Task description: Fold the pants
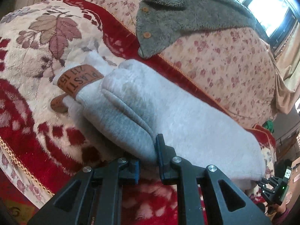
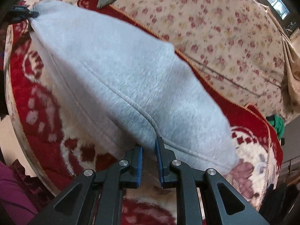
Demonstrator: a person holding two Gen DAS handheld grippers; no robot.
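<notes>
Grey fleece pants (image 1: 168, 112), folded double, brown label; left claw (image 1: 148, 161), right claw (image 2: 149, 155) each clamped on hem.

One pair of light grey pants (image 1: 178, 112) lies folded on the bed. Two grippers hold it: the left gripper (image 1: 148, 161) and the right gripper (image 2: 149, 159), each with two fingers. One brown tag (image 1: 78, 81) shows on the pants, and a second brown patch (image 1: 59, 105) lies beside it. There is one red flowered blanket (image 1: 33, 93), one pale flowered quilt (image 1: 225, 60), and one grey fleece garment (image 1: 187, 16) with two wooden buttons (image 1: 146, 35) showing. One window (image 1: 270, 9) lets in light.
</notes>
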